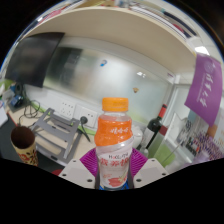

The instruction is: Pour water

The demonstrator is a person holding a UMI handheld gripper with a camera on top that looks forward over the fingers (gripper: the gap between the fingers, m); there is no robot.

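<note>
Gripper (pixel 115 172) first: we see its two fingers rising from below with their magenta pads (pixel 88 160) flanking the lower body of a plastic bottle (pixel 114 140), and from this view we cannot tell whether the pads press on the bottle or merely stand about it. We read the bottle as the thing that matters here: it stands between the fingers, dead ahead along their line, upright, its long axis vertical, orange cap (pixel 115 103) on top and a white-and-orange label around a pinkish drink below. We judge that any pour turns on this axis, since the bottle must tip toward a receiver, and the cap looks to be on, so that would have to come off before anything can flow. A dark paper cup (pixel 24 146) stands well apart from the bottle, off to the left of the fingers, on a pale work surface (pixel 60 150) strewn with cables and small gear. Behind it all we make out a room with a white wall, a dark screen (pixel 35 60) up on the left, a purple banner (pixel 205 85) to the right, and a bright ceiling overhead.
</note>
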